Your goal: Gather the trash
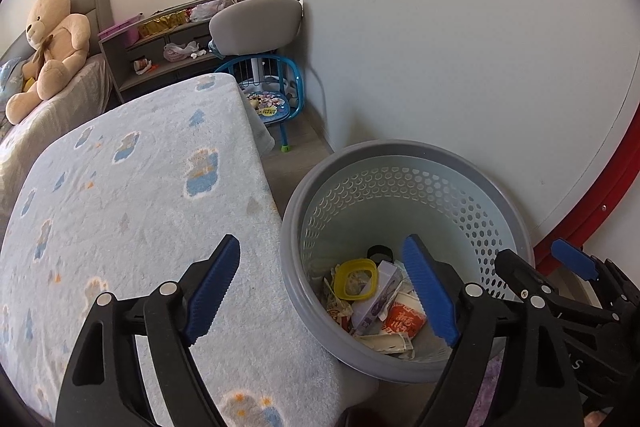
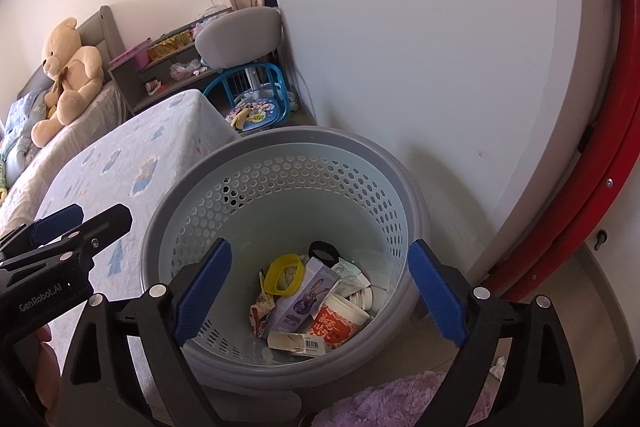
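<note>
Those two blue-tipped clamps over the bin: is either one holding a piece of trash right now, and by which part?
Neither. The left gripper and right gripper both stand open with nothing between their pads; the trash lies in the bin.

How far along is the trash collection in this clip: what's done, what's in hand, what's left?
Done: the grey bin already holds trash, including a yellow ring, a purple carton, a red cup and paper scraps. In hand: nothing; the left gripper and right gripper are both open and empty. Left: a crumpled white scrap lies on the floor beside the bin.
</note>
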Tool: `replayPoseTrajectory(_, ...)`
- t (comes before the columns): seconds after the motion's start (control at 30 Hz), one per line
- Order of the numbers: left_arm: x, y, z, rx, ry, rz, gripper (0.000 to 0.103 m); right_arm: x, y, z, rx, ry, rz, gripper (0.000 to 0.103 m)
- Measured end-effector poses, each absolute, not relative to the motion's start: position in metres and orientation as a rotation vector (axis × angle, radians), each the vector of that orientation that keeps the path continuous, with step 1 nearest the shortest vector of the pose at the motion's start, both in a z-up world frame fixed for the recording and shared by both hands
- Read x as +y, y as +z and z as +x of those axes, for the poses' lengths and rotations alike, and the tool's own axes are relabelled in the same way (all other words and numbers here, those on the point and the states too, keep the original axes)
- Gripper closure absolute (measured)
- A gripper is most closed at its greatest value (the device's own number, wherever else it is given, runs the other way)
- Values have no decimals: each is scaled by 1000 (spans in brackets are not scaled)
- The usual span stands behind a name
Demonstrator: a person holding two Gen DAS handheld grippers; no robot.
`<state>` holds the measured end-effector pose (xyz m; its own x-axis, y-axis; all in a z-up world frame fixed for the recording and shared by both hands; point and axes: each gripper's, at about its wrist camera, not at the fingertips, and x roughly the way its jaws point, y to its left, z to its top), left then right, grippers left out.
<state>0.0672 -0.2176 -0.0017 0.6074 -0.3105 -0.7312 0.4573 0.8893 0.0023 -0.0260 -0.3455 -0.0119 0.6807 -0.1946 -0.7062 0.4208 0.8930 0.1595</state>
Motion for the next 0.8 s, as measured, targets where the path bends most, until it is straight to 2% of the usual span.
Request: replayPoseTrajectory(0.8,-214,0,65,815,-410,198,18,-348,-10,-30,734,-345,343,8)
